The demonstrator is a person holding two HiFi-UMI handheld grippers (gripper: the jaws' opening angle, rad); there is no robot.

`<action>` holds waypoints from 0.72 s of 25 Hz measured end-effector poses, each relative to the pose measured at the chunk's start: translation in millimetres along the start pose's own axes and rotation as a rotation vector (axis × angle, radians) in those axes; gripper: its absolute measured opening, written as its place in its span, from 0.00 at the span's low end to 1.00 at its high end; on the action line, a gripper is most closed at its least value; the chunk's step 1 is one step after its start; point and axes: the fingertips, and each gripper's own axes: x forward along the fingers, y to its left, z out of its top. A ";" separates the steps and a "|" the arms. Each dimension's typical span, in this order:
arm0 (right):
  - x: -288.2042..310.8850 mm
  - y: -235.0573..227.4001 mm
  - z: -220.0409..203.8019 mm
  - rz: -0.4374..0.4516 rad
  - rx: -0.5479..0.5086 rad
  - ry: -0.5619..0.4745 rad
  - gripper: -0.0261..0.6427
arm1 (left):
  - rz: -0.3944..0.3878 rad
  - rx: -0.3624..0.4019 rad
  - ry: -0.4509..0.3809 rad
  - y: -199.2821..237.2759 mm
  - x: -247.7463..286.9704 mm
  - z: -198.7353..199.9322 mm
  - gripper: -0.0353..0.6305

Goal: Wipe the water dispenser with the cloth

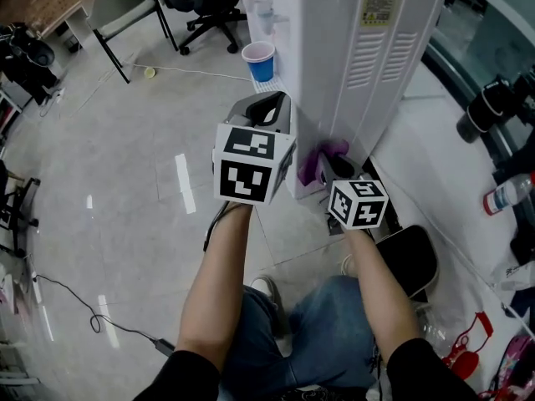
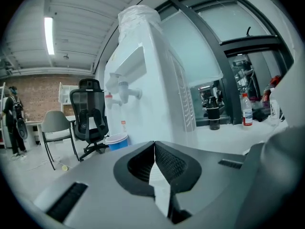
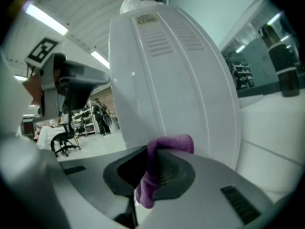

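Observation:
The white water dispenser [image 1: 359, 48] stands upright ahead of me, its vented side panel toward my grippers. My right gripper [image 1: 328, 164] is shut on a purple cloth [image 3: 162, 161], and the cloth presses against the dispenser's lower side [image 3: 181, 94]. In the head view the purple cloth [image 1: 322, 155] shows between the gripper and the white panel. My left gripper [image 1: 269, 107] is shut with nothing in it, hanging in the air just left of the dispenser [image 2: 147, 80], whose taps [image 2: 125, 90] show at its front.
A blue cup [image 1: 261, 60] sits under the taps. Office chairs [image 1: 205, 7] stand at the back left. Bottles [image 1: 506, 192] and dark items lie on the white ledge at the right. A cable [image 1: 92, 316] runs over the floor.

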 end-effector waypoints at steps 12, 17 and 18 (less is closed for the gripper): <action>-58.3 55.1 174.8 -0.009 -0.087 0.011 0.09 | -0.046 -0.067 0.099 24.2 -26.6 81.4 0.09; -88.9 76.0 260.9 -0.043 -0.079 0.038 0.09 | -0.083 -0.076 0.157 36.9 -48.9 150.0 0.09; -94.7 80.4 279.7 -0.051 -0.080 0.042 0.09 | -0.089 -0.077 0.166 41.2 -53.1 164.8 0.09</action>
